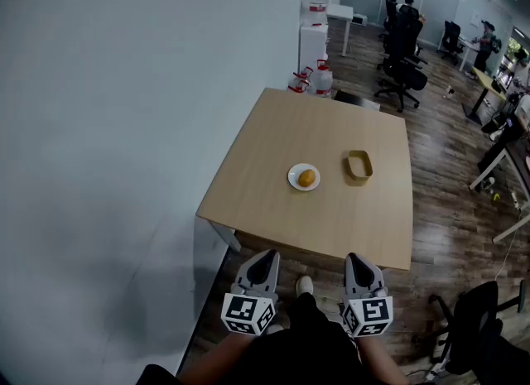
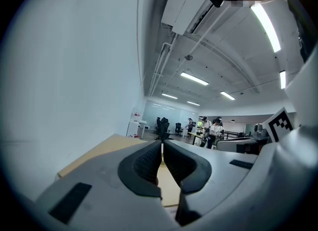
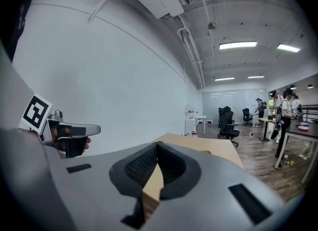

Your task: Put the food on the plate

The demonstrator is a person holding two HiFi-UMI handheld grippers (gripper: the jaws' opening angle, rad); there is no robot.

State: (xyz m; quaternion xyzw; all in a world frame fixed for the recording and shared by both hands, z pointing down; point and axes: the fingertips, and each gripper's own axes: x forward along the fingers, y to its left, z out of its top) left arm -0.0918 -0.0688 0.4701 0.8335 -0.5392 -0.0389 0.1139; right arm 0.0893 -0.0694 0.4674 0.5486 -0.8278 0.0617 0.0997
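A round orange piece of food (image 1: 306,178) lies on a small white plate (image 1: 296,181) near the middle of the wooden table (image 1: 273,143). A tan oval basket (image 1: 358,166) stands just right of the plate. My left gripper (image 1: 263,260) and right gripper (image 1: 359,264) are held side by side in front of the table's near edge, well short of the plate. Both are shut with nothing between the jaws, as the left gripper view (image 2: 162,145) and the right gripper view (image 3: 157,146) show, tips touching.
A white wall runs along the table's left side. Water jugs (image 1: 320,79) and a white cabinet (image 1: 313,40) stand behind the table. Office chairs (image 1: 402,52) and desks fill the room to the right, and a black chair (image 1: 476,325) stands near my right.
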